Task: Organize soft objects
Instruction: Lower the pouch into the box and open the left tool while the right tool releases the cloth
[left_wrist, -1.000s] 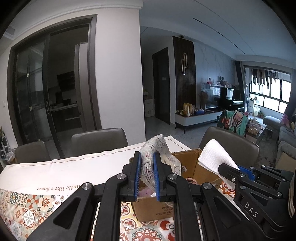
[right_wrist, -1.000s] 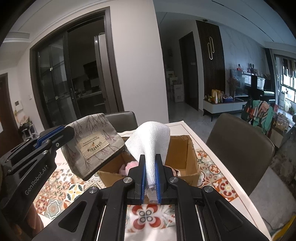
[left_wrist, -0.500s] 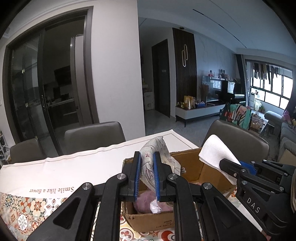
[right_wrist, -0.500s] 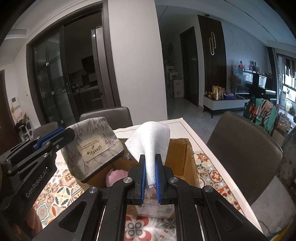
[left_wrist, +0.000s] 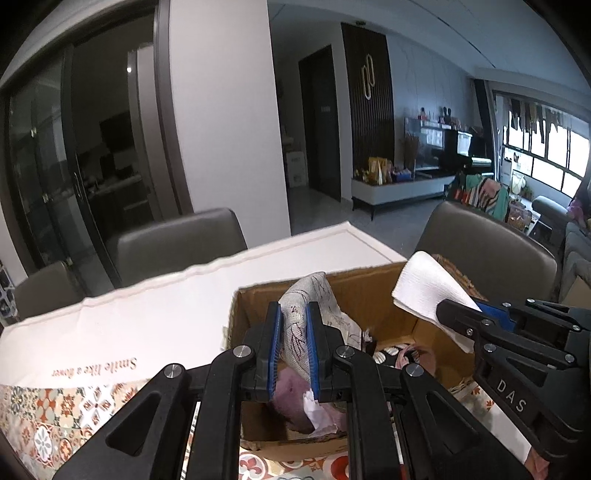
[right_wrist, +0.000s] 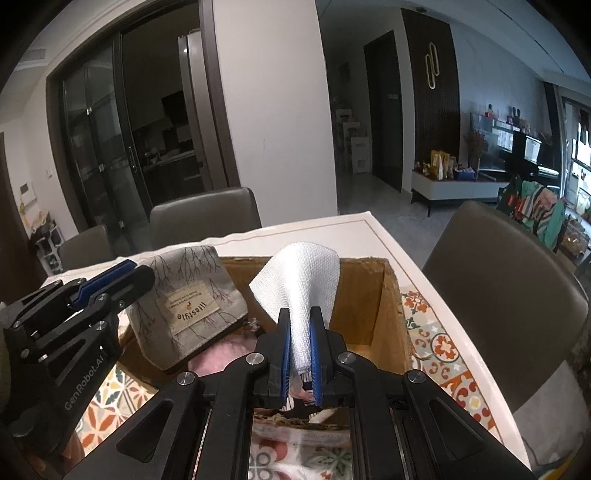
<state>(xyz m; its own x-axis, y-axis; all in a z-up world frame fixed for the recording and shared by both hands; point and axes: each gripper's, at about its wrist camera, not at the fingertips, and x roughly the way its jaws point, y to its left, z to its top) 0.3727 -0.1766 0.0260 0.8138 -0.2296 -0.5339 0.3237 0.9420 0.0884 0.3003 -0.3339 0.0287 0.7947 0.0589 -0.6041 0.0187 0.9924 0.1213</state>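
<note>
Left gripper: our left gripper (left_wrist: 293, 334) is clamped on the grey printed cloth (left_wrist: 306, 306), its blue pads pressed against both sides of the fold.
Grey printed cloth: from the right wrist view we see it (right_wrist: 192, 306) as a folded grey piece with a branch print and a sewn label, held over the left part of the box opening.
Right gripper: our right gripper (right_wrist: 298, 343) is closed on the white cloth (right_wrist: 301, 288), which stands up between the fingers and flops over at the top.
White cloth: in the left wrist view it (left_wrist: 424, 291) sticks out from our right gripper (left_wrist: 448, 314) over the right side of the box.
Cardboard box: the open cardboard box (left_wrist: 369, 291) sits on the table just in front of both grippers; its far wall (right_wrist: 365, 295) shows behind the white cloth.
Inside the box: we see a pink soft item (left_wrist: 291, 398) at the near left of the box and more pinkish pieces further right; we cannot tell what they are.
Table: the patterned tablecloth (right_wrist: 439, 343) lies to the right of the box, and a white cloth with lettering (left_wrist: 147, 325) covers the far left part.
Chairs: grey chairs (left_wrist: 177, 243) stand at the far side, another (right_wrist: 498, 266) at the right.
</note>
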